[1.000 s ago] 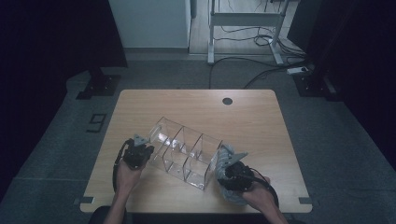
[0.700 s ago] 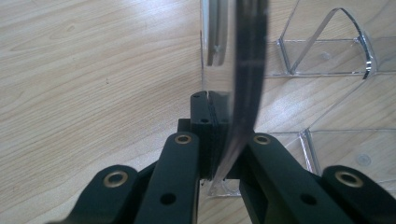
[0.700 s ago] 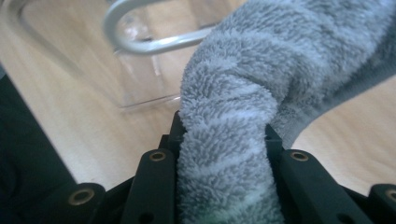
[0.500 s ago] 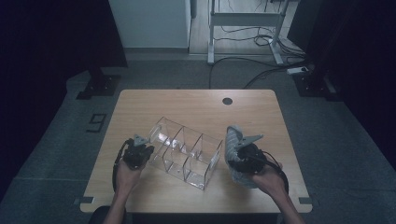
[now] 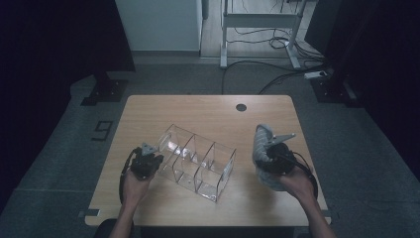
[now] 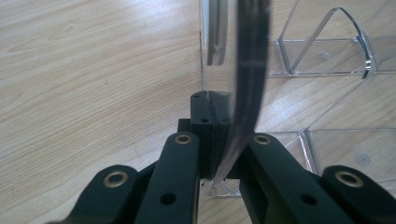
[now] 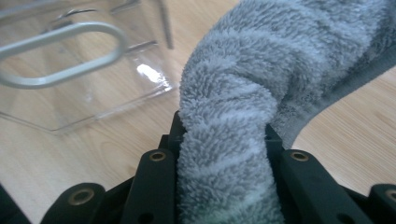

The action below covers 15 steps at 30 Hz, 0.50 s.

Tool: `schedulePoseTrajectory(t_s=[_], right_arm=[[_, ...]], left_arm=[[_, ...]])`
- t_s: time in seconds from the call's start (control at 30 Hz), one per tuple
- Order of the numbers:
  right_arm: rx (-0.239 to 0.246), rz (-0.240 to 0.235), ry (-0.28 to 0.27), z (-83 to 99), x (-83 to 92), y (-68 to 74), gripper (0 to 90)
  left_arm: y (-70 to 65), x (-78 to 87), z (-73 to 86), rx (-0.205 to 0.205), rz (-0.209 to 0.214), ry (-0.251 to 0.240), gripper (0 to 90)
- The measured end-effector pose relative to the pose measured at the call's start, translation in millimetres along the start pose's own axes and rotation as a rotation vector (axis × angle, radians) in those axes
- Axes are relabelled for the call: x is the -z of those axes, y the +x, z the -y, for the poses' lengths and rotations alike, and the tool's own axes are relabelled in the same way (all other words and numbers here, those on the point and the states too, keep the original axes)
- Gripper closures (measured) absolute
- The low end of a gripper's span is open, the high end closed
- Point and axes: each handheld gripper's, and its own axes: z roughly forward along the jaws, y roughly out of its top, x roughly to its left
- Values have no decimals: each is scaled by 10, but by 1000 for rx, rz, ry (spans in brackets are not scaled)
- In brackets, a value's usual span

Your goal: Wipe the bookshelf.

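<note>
A clear acrylic organizer (image 5: 198, 161) with three compartments lies slanted on the wooden table (image 5: 208, 111). My left gripper (image 5: 148, 159) is at its left end. In the left gripper view the jaws (image 6: 219, 140) are shut on the organizer's thin clear wall (image 6: 243, 70). My right gripper (image 5: 271, 154) is lifted off the table, to the right of the organizer and apart from it. It is shut on a bunched grey towel (image 5: 261, 141). In the right gripper view the fluffy striped towel (image 7: 243, 88) bulges between the jaws (image 7: 224, 135), with the organizer (image 7: 88, 70) behind it to the left.
A round cable hole (image 5: 241, 107) sits near the table's far edge. Bare wood lies behind the organizer and to the right of the towel. Beyond the table stand a white desk frame (image 5: 257, 29) and cables on the grey floor.
The right gripper has carried the towel away from the organizer's right end, to the right and upward. The left gripper and the organizer have stayed put.
</note>
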Motion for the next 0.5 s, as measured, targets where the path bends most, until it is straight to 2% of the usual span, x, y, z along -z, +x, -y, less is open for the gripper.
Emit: schedulePoseTrajectory(t_s=[0.33, 0.5], right_arm=[[-71, 77, 13, 114, 89, -362, 674], [-91, 92, 27, 181, 23, -459, 671]], left_arm=[[4, 1, 1, 0, 2, 0, 869], [5, 0, 0, 0, 3, 0, 868]])
